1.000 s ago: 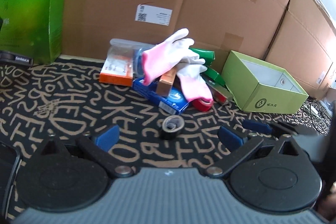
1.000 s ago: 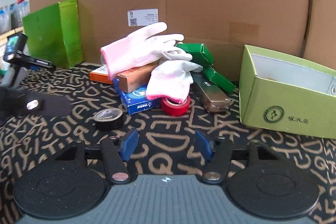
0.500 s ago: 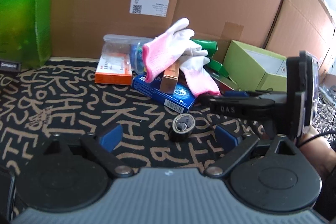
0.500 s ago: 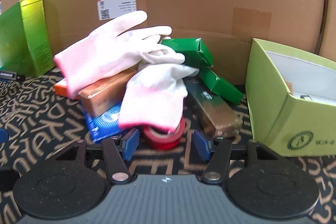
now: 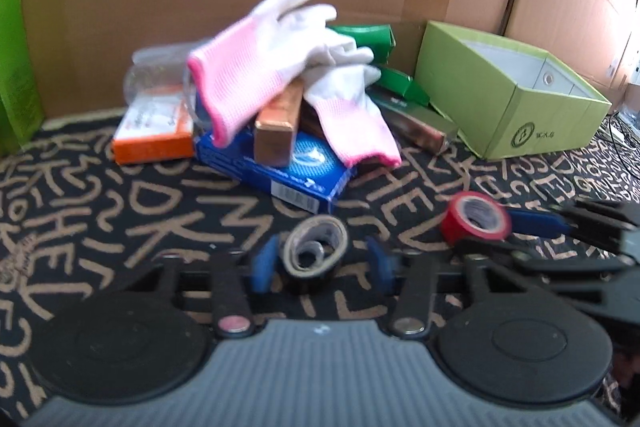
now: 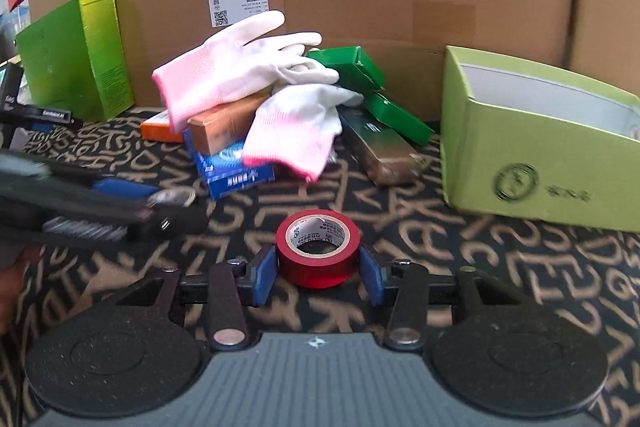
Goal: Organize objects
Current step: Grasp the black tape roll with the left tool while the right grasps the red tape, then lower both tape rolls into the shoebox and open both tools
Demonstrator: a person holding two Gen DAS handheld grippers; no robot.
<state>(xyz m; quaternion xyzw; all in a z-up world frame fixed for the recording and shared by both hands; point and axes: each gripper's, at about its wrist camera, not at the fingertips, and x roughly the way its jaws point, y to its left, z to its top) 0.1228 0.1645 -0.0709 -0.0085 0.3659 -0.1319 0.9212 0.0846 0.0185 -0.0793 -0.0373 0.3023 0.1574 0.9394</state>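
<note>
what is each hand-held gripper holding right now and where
Right hand-held gripper: red tape roll, by its outer sides. Left hand-held gripper: closing around black tape roll, not yet gripping.

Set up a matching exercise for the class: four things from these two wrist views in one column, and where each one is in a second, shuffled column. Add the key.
Things
1. red tape roll
2. black tape roll
3. copper-coloured box
4. orange box

Places
A. leaning on the blue box, under a pink-and-white glove
B. between the pads of the right gripper
C. flat on the lettered mat, left of the pile
D. between the pads of the left gripper

Pairs: 1-B, 2-D, 3-A, 4-C
</note>
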